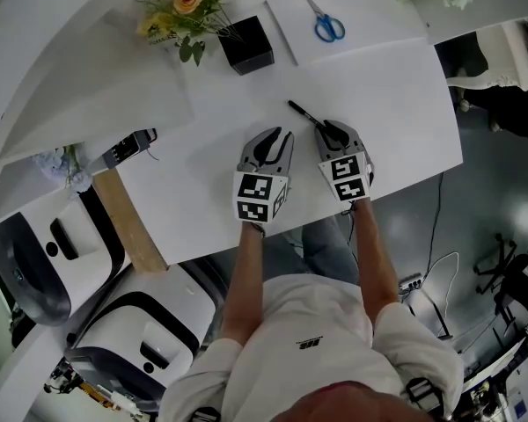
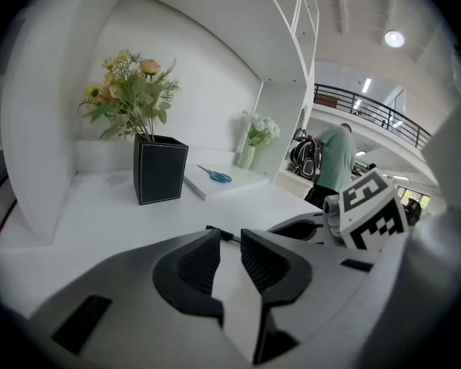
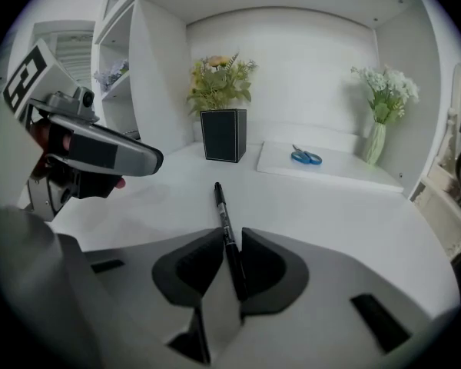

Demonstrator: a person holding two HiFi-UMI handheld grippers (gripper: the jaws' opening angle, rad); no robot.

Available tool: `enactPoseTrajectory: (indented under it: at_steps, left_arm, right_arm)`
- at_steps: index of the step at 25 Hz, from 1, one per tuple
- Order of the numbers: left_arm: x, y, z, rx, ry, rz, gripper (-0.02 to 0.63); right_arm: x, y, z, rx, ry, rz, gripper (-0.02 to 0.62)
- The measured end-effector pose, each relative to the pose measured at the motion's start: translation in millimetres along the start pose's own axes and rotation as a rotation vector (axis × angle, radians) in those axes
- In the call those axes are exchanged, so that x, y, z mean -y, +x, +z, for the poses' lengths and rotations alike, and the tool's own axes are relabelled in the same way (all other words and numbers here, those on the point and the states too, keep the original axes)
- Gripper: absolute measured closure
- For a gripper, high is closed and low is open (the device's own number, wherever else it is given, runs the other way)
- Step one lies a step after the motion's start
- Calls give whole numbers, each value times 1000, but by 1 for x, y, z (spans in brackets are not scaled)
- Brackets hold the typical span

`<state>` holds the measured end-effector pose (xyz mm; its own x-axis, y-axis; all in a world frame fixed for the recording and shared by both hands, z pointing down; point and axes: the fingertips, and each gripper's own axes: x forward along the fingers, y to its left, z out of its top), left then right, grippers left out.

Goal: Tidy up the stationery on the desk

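A black pen [image 1: 301, 111] lies on the white desk [image 1: 396, 104], its near end between my right gripper's jaws. In the right gripper view the pen [image 3: 221, 204] fills the narrow gap and the right gripper [image 3: 230, 235] is shut on it. In the head view the right gripper [image 1: 331, 130] sits near the desk's front edge. The left gripper [image 1: 278, 135] is just to its left, its jaws a little apart and empty [image 2: 230, 238]. Beyond the left gripper's tips shows the pen's end [image 2: 220, 231]. A black square holder [image 1: 246, 44] stands at the back. Blue-handled scissors [image 1: 328, 26] lie on a white pad.
Yellow flowers [image 1: 187, 5] stand beside the black holder. A white vase of pale flowers [image 3: 376, 141] is at the back right. The white pad [image 1: 378, 16] lies against the back wall. White machines [image 1: 35, 253] and a wooden board [image 1: 128, 218] sit below the desk's left side.
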<state>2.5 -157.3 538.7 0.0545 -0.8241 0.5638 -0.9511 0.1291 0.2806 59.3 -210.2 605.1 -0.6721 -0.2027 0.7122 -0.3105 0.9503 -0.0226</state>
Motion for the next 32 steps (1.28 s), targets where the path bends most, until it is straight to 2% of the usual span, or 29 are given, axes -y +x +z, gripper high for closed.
enactPoseTrajectory:
  at_steps: [4,11,17,26,32]
  left_arm:
    - [-6,-8,-2,-1,-2,-3,606]
    - [-28,-34,-8,4,-5,2,606]
    - [-62,-72,-19,7,-25,31,606]
    - [-121,-129,-37,17,-55,88,606]
    - [-155,-158,-44,26,-70,108,606]
  right_arm:
    - [-8,1,0,-18,-9,-15,563]
    - [-43,2,9,-19,62,-6,565]
    - [-104,9,33,12,89,44,565]
    - [-205,35,66,27,73,147,565]
    - [-251,53,86,36,74,181,565]
